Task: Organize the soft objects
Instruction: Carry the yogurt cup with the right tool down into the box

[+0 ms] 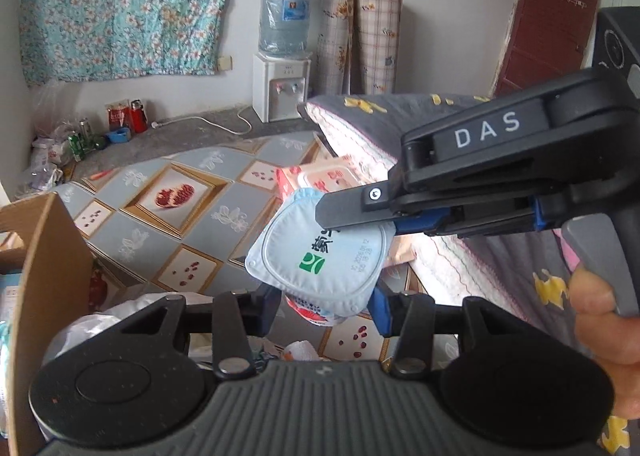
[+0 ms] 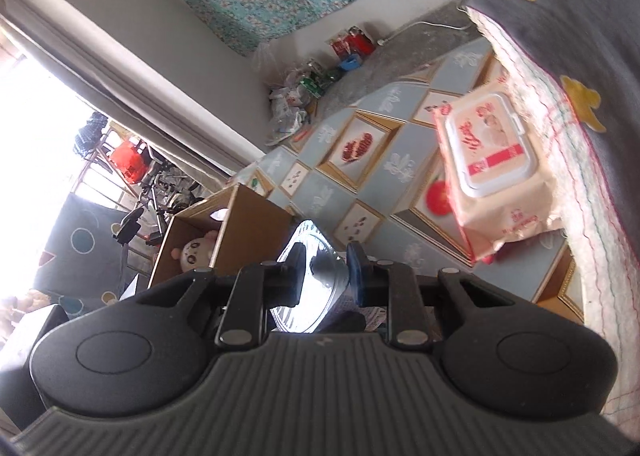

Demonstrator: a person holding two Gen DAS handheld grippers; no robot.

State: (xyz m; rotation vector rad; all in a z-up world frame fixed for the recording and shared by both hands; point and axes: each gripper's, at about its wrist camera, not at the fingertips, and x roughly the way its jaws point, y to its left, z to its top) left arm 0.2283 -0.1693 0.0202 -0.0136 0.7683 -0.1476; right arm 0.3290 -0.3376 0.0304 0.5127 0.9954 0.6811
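Observation:
A yogurt cup with a pale blue foil lid (image 1: 320, 256) hangs in the air above the patterned mat. My left gripper (image 1: 326, 306) has its blue-padded fingers on either side of the cup's body. My right gripper (image 1: 352, 211) reaches in from the right and its fingers pinch the cup's lid rim. In the right wrist view the cup (image 2: 316, 280) sits between that gripper's fingers (image 2: 326, 276). A pink wet-wipe pack (image 2: 490, 163) lies on the mat against a grey pillow (image 2: 580, 67). A cardboard box (image 2: 224, 244) holds a plush toy (image 2: 196, 254).
The cardboard box wall (image 1: 48, 296) stands close at my left. The grey pillow with yellow shapes (image 1: 400, 111) lies right of the mat. A water dispenser (image 1: 282, 51), rolled mats and floor clutter stand by the far wall.

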